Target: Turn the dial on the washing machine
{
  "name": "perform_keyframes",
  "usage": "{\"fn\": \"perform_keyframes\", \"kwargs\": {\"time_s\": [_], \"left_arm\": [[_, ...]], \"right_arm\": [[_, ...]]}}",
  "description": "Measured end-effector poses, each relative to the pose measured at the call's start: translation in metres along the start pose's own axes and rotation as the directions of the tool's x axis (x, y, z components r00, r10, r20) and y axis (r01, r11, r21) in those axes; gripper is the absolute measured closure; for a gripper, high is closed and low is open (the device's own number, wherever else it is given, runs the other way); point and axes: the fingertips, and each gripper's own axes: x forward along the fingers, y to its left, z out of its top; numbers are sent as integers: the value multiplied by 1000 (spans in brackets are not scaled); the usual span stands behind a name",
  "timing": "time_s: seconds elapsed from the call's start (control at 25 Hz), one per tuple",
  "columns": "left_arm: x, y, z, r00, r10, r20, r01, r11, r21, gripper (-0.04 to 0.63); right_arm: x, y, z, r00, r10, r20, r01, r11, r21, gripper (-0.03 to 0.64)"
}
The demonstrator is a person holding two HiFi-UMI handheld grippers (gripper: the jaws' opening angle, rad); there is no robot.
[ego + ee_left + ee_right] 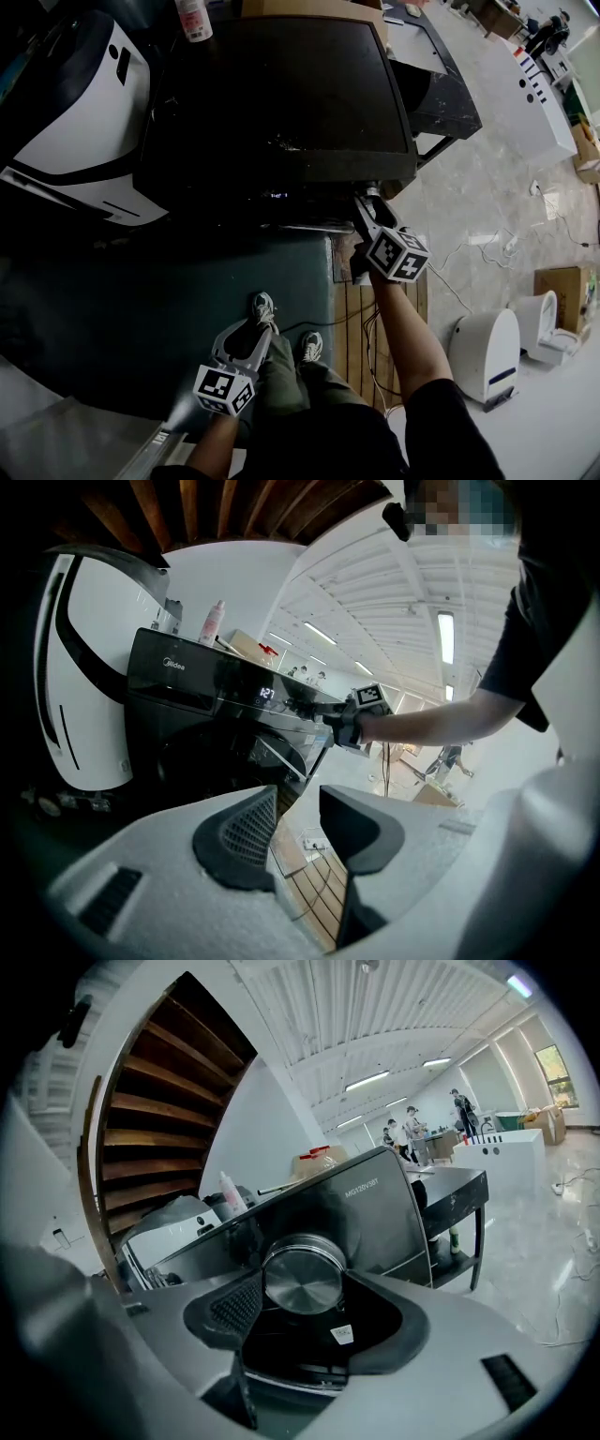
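Note:
The black washing machine (281, 94) fills the upper middle of the head view, seen from above. Its round brushed-metal dial (302, 1279) sits on the dark front panel (370, 1208). My right gripper (302, 1305) has both pads against the dial's sides, shut on it. In the head view that gripper (367, 199) reaches the machine's front right edge. In the left gripper view the machine (187, 714) shows a lit display (266, 694), with the right gripper (328, 714) at the panel. My left gripper (251, 330) hangs low by the person's leg; its jaws (298, 817) stand open on nothing.
A white machine (75, 103) stands left of the washer. A bottle (194, 19) sits on top at the back. A black table (436, 84) is to the right. White appliances (487, 352), a cardboard box (562, 281) and cables lie on the floor. The person's feet rest by a wooden pallet (375, 319).

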Motion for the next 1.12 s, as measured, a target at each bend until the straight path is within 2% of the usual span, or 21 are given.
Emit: {"fn": "perform_keyframes", "kwargs": {"time_s": [0.16, 0.32, 0.4, 0.48, 0.76, 0.88, 1.12], "left_arm": [[2, -2, 0, 1000, -3, -1, 3, 1000, 3, 460], [3, -4, 3, 1000, -6, 1, 6, 1000, 4, 460], [3, -4, 3, 1000, -5, 0, 5, 1000, 6, 460], [3, -5, 4, 1000, -4, 0, 4, 1000, 7, 460], [4, -9, 7, 1000, -4, 6, 4, 1000, 21, 460], [5, -13, 15, 1000, -6, 17, 6, 999, 35, 460], [5, -21, 35, 998, 4, 65, -8, 998, 68, 466]], "right_arm": [[0, 4, 1, 1000, 14, -3, -13, 1000, 23, 344], [1, 5, 1, 1000, -3, -18, 2, 999, -45, 339], [2, 5, -2, 999, -4, -40, 1, 998, -67, 307], [0, 3, -6, 999, -6, -52, 1, 997, -79, 304], [-18, 15, 1, 1000, -3, -18, 2, 999, -51, 305], [-33, 23, 9, 1000, 7, 9, -6, 996, -88, 323], [-71, 42, 20, 998, 48, 42, -40, 985, -170, 430]]}}
